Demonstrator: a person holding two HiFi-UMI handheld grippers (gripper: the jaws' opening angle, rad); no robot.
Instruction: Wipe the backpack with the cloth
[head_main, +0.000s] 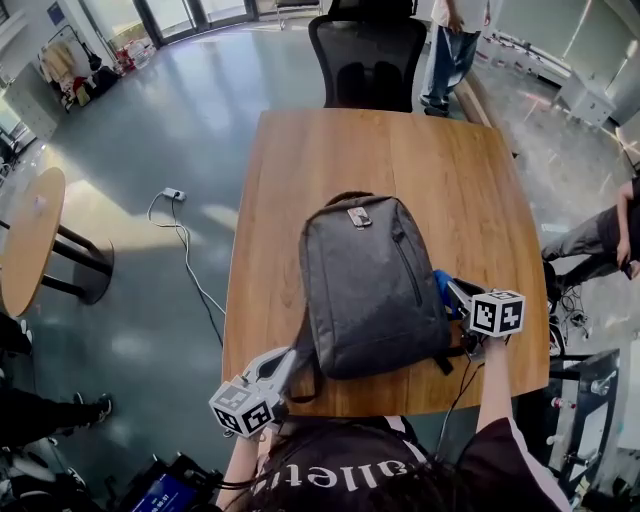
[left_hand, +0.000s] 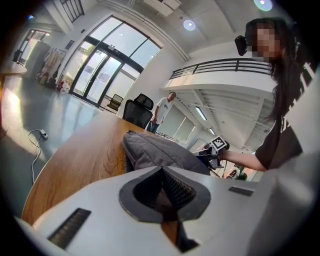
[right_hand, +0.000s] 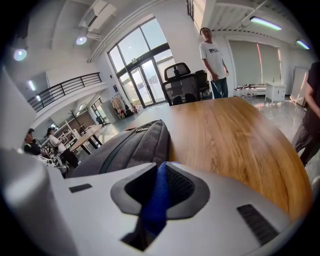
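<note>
Our head camera sits high and looks almost straight down on the desk (head_main: 330, 150), with the backpack (head_main: 370, 285) in the middle. The camera on the left claw (head_main: 293, 352) sits low and close at the backpack's near left corner. It looks across the backpack toward the right claw (left_hand: 207, 156). The right claw's camera sits low by the backpack's right side and looks along the desk to the far end. Both claw cameras see the black chair (left_hand: 140, 111) and the standing person (left_hand: 163, 111) there. All three views share the backpack and the desk.
</note>
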